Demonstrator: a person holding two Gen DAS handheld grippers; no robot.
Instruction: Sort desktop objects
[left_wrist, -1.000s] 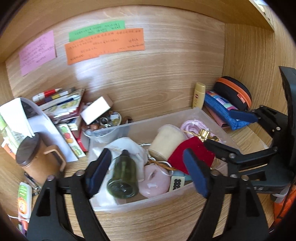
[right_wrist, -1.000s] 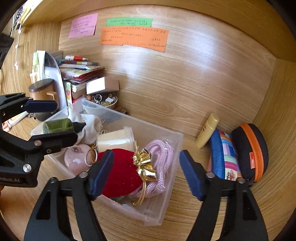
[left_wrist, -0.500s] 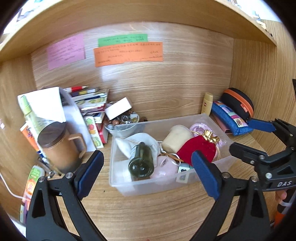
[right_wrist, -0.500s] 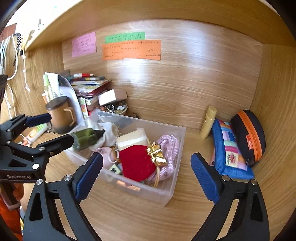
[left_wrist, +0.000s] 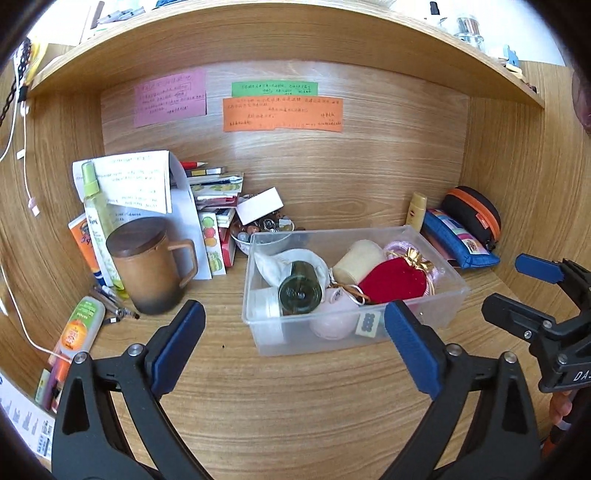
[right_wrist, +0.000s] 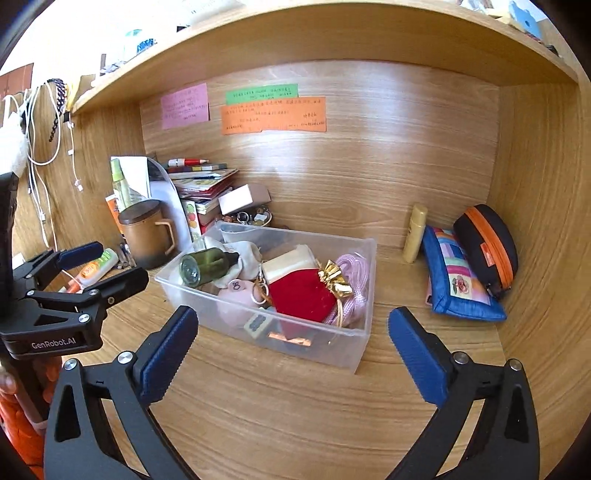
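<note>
Both wrist views look down, near, sharing the clear bin (left_wrist: 354, 332) (left, right)

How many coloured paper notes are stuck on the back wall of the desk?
3: a pink note on the left, a green note to its right, and an orange note directly below the green one. None seems hidden.

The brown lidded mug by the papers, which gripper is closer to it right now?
Left. The left gripper, jaws opening and empty, has the brown mug just beyond its left finger. The right gripper, also opening and empty, sits across the clear bin from it.
</note>
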